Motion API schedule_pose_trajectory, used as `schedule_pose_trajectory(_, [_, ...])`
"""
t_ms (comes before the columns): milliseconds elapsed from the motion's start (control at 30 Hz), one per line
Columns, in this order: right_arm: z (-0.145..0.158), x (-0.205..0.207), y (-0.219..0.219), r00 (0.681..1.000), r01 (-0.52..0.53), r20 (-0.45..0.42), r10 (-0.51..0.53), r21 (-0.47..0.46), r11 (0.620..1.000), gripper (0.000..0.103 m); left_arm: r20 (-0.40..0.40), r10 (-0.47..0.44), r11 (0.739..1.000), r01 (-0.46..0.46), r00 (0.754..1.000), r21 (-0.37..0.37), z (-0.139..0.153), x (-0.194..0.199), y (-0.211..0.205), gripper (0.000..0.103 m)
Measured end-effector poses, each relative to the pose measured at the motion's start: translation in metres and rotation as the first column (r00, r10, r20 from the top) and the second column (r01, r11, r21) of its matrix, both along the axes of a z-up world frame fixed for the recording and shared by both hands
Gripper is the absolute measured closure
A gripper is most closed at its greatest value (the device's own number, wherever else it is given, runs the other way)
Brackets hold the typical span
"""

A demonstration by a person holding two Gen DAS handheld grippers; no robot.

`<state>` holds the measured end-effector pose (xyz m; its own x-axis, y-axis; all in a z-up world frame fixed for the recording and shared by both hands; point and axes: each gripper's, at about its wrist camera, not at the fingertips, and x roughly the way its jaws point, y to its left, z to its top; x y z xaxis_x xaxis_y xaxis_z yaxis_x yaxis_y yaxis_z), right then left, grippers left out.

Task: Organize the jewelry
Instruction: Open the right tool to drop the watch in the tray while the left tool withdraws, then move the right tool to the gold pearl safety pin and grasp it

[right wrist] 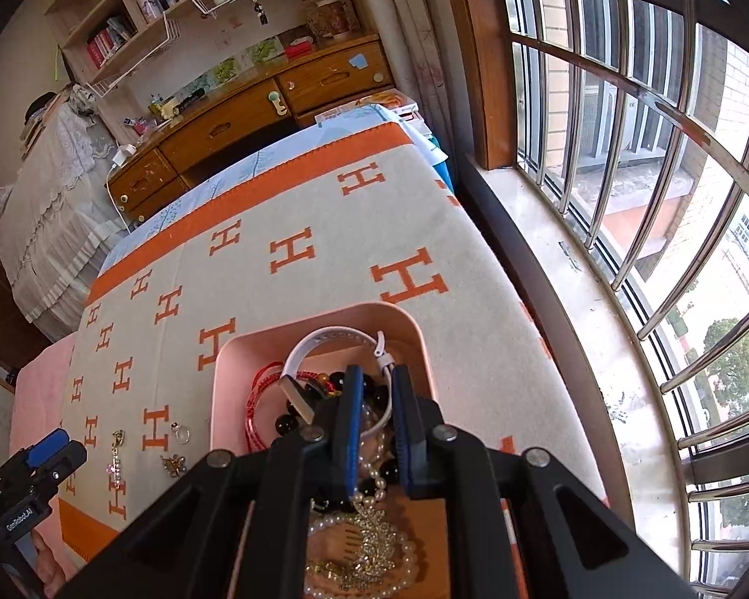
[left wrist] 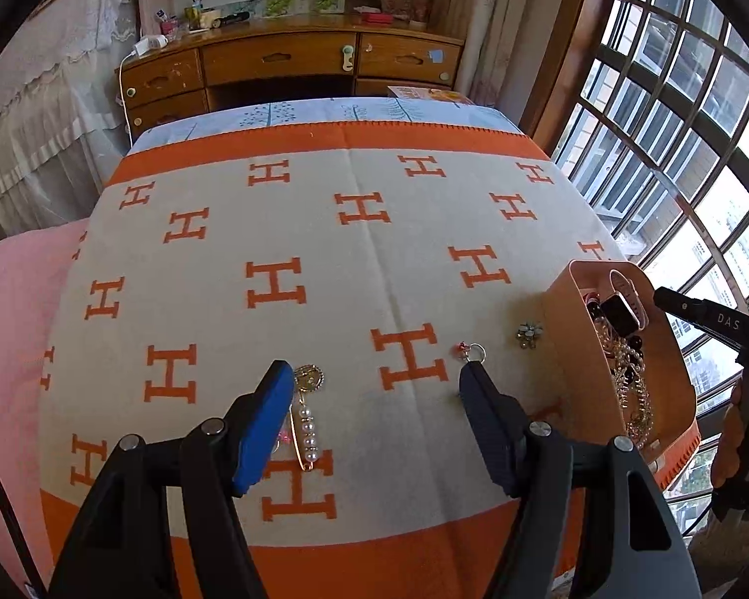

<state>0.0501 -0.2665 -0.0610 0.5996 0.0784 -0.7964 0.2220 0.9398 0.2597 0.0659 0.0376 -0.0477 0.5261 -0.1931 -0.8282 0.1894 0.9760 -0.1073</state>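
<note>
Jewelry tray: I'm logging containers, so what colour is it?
Pale pink, the jewelry tray shows best in the right wrist view.

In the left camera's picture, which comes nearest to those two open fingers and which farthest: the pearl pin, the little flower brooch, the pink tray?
From the left gripper:
1. Pearl pin, right beside the left finger.
2. Flower brooch, ahead and to the right on the blanket.
3. Pink tray, just beyond the brooch, far right. These two are close, but the brooch sits nearer.
</note>
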Motion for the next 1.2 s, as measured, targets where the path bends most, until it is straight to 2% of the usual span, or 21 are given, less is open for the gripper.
schedule_pose_trajectory(333, [0.024, -0.019, 0.052, 0.988, -0.145, 0.052, 0.145, -0.003, 0.989, 0.091, 0.041, 0.057, 0.998, -0.056, 0.998, -0.013, 0.023, -0.018, 0.028, 0.033])
schedule_pose_trajectory(600, [0.038, -0.038, 0.103, 0.954, -0.281, 0.090, 0.286, -0.064, 0.958, 0.091, 0.072, 0.142, 0.990, -0.140, 0.987, -0.032, 0.039, -0.038, 0.066, 0.033])
schedule_pose_trajectory(667, [0.039, -0.040, 0.115, 0.944, -0.312, 0.092, 0.318, -0.070, 0.948, 0.089, 0.070, 0.166, 0.986, -0.164, 0.984, -0.041, 0.040, -0.042, 0.078, 0.031])
schedule_pose_trajectory(700, [0.039, -0.040, 0.120, 0.939, -0.326, 0.092, 0.331, -0.071, 0.943, 0.085, 0.068, 0.176, 0.984, -0.173, 0.982, -0.046, 0.039, -0.044, 0.084, 0.028])
schedule_pose_trajectory(733, [0.039, -0.041, 0.126, 0.933, -0.342, 0.092, 0.348, -0.070, 0.937, 0.079, 0.065, 0.182, 0.983, -0.179, 0.981, -0.050, 0.038, -0.046, 0.088, 0.027])
schedule_pose_trajectory(800, [0.038, -0.042, 0.138, 0.918, -0.381, 0.092, 0.385, -0.065, 0.922, 0.077, 0.056, 0.189, 0.981, -0.187, 0.980, -0.046, 0.033, -0.048, 0.095, 0.027])
schedule_pose_trajectory(1033, [0.017, -0.031, 0.190, 0.846, -0.532, 0.033, 0.533, -0.012, 0.846, 0.077, 0.032, 0.201, 0.980, -0.200, 0.979, -0.023, 0.017, -0.055, 0.110, 0.027])
schedule_pose_trajectory(1200, [-0.008, -0.013, 0.228, 0.791, -0.611, -0.026, 0.612, 0.039, 0.791, 0.077, -0.004, 0.198, 0.979, -0.198, 0.980, 0.047, -0.004, -0.050, 0.119, 0.027])
